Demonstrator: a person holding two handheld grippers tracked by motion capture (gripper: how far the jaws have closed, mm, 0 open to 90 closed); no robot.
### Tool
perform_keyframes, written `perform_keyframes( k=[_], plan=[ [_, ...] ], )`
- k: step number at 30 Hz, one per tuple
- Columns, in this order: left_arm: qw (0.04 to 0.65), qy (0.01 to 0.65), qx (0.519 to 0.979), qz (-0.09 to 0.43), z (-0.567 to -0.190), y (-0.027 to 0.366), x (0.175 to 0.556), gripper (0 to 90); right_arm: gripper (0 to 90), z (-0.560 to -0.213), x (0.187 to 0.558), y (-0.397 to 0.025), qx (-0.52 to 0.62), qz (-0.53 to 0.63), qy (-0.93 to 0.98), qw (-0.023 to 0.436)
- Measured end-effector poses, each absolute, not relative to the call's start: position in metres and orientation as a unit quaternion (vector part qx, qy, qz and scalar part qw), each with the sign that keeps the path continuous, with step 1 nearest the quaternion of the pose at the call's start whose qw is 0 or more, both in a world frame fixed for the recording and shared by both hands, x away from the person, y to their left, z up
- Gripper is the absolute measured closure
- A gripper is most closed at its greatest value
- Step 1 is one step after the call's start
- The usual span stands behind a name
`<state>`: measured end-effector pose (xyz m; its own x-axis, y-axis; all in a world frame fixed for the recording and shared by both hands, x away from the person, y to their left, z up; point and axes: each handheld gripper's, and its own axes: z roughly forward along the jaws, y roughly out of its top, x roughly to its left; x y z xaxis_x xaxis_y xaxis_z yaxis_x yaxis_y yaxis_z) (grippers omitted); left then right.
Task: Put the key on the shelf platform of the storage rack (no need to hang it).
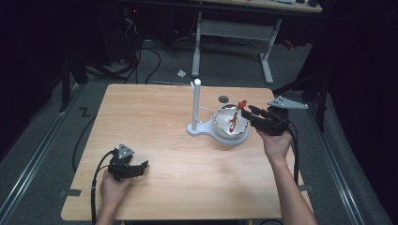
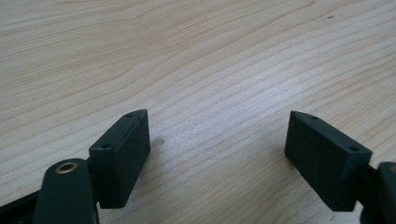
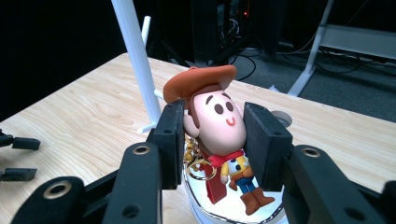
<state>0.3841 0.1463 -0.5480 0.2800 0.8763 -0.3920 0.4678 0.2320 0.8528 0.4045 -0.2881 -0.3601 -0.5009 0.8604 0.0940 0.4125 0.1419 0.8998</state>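
Counter point(image 1: 155, 122) of pale wood carries everything here: a white stand point(image 1: 196, 110) with a tall post and small pegs, and just beside its base a shiny white bowl point(image 1: 225, 133). Over this bowl the right gripper point(image 3: 212, 140) holds a cowboy keychain figure point(image 3: 217, 126), its jaws closed on both sides of the big round head, so the small body, the red strap and the metal ring point(image 3: 198, 168) hang free below. The figure looks light and made of smooth rubbery plastic (probably a bit slippery), so I judge the wide head the safest place to hold; the ring will swing. The left gripper point(image 2: 217, 149) rests on the near-left counter, jaws wide apart, holding nothing.
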Motion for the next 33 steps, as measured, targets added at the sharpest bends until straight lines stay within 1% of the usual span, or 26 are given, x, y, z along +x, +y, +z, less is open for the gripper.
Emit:
perform_keyframes(
  k=[14, 21, 28, 33],
  plan=[
    [0.54, 0.569, 0.592, 0.187, -0.548, 0.146, 0.384, 21.4, 60.9, -0.377, 0.418, -0.277, 0.448, 0.47, 0.73, 0.214],
    [0.541, 0.568, 0.592, 0.186, -0.548, 0.146, 0.384, 21.4, 60.9, -0.385, 0.423, -0.275, 0.454, 0.455, 0.735, 0.215],
    [0.541, 0.568, 0.592, 0.186, -0.548, 0.146, 0.384, 21.3, 60.9, -0.392, 0.428, -0.282, 0.467, 0.452, 0.732, 0.206],
    [0.54, 0.568, 0.592, 0.186, -0.548, 0.146, 0.384, 21.4, 60.8, -0.403, 0.432, -0.286, 0.48, 0.45, 0.727, 0.196]
  ],
)
